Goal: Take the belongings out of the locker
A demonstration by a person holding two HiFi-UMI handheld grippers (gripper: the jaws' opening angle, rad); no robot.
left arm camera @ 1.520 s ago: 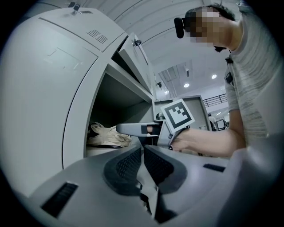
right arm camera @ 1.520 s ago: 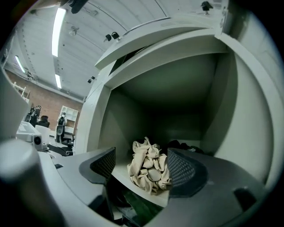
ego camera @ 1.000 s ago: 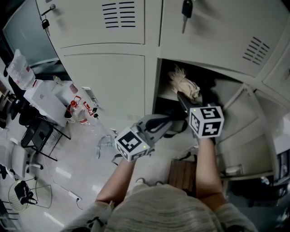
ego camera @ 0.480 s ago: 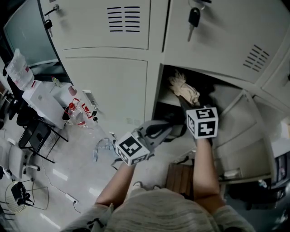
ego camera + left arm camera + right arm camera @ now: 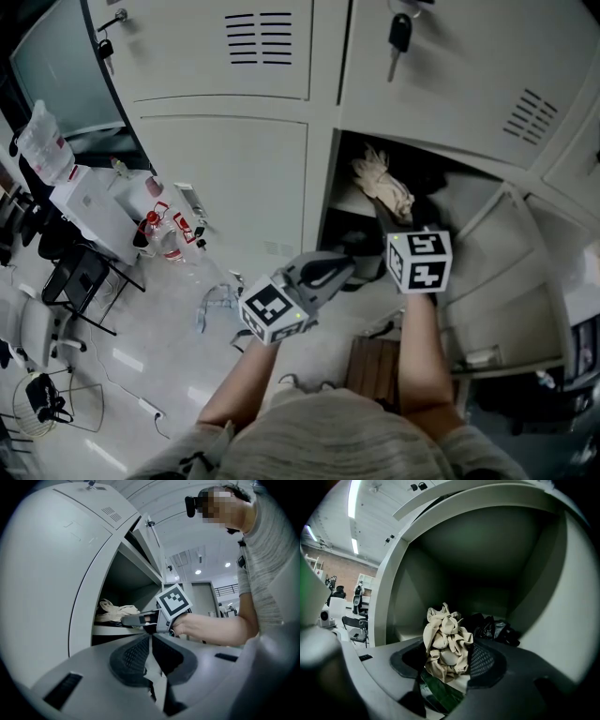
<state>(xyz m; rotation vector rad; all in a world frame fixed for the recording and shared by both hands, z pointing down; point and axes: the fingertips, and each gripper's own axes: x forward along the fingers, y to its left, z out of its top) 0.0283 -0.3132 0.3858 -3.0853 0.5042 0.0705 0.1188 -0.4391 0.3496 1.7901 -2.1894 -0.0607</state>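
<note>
The open locker compartment (image 5: 441, 183) holds a crumpled beige cloth (image 5: 381, 183) on its shelf, with a dark black item (image 5: 493, 628) bundled behind it. My right gripper (image 5: 383, 210) reaches into the opening, shut on the beige cloth (image 5: 446, 644), which bunches up between its pads. My left gripper (image 5: 348, 266) hangs lower, just outside the locker front, shut with nothing in it. In the left gripper view the cloth (image 5: 115, 610) rests on the shelf edge at the tip of the right gripper (image 5: 136, 619).
The locker's door (image 5: 511, 262) hangs open to the right. Closed locker doors surround the opening, one with a key (image 5: 398, 37) in it. A wooden box (image 5: 378, 364) stands on the floor below. Bottles (image 5: 155, 230) and a white table are at the left.
The right gripper has closed in on the beige cloth at the shelf and stays on it. The left gripper has barely moved.
</note>
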